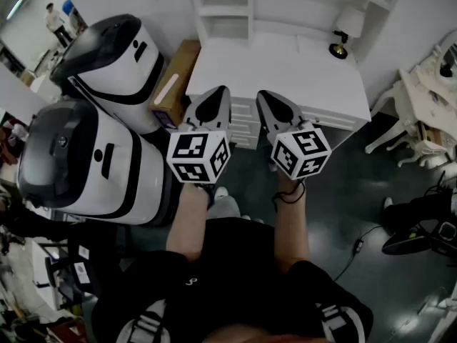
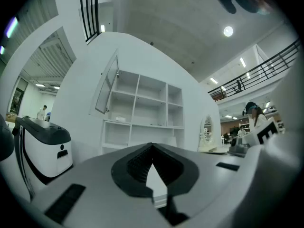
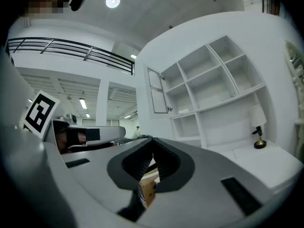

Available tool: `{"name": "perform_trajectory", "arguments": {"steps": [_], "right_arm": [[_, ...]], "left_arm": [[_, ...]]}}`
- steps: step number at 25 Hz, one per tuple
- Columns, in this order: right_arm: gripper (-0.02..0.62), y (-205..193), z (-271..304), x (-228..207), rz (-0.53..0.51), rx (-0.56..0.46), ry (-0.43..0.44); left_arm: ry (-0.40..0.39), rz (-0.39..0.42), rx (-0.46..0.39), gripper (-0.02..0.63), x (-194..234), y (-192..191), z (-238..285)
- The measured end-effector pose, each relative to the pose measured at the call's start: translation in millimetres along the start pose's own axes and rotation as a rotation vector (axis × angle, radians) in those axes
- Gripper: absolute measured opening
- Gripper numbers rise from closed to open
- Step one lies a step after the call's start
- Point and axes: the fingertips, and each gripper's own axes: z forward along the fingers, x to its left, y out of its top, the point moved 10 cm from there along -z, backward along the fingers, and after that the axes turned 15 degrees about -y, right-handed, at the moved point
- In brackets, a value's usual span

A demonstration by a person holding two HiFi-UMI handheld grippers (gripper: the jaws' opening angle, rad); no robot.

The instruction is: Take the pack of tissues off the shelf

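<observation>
White boards make up the shelf unit [image 2: 142,109]. Only the left gripper view shows the pack of tissues [image 2: 119,119], a small pale shape on a shelf in the unit's left column, just below the open door [image 2: 107,87]. It is too small for any print to be read. The head view looks down on top of the shelf unit, so its compartments and the pack are hidden there. That view alone shows both tools together: the left tool [image 1: 220,93] and the right tool [image 1: 264,96] are held level and side by side. Both point at the counter [image 1: 285,70] that carries the shelf unit, well short of the shelves. Each tool's own view shows its jaws together at the tips with nothing clamped. Under the right tool's closed tips a corner of a cardboard box [image 3: 147,191] shows through the gap. The head view shows the box standing apart from the tool, to the left of the shelf unit. The right gripper view also catches a small lamp [image 3: 259,139] on the counter to the right of the shelf unit, which the left gripper view does not show. Two white-and-black machines [image 1: 93,120] stand further left of the shelf unit, and the left gripper view shows only one of them. In the right gripper view I cannot tell the pack from the pale shelf boards. The person's forearms [image 1: 189,227] are cut off at the lower edge of the head view.
</observation>
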Motion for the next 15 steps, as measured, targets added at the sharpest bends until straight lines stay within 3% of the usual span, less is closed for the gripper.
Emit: {"name": "perform_trajectory", "arguments": {"steps": [7, 15], "right_arm": [[0.020, 2.9, 10.5, 8.1, -0.015, -0.009, 0.030], [0.020, 2.8, 14.4, 6.9, -0.014, -0.007, -0.015]], "left_arm": [[0.001, 0.012, -0.007, 0.009, 5.2, 3.0, 0.3], [0.017, 0.011, 0.000, 0.009, 8.7, -2.3, -5.9]]}}
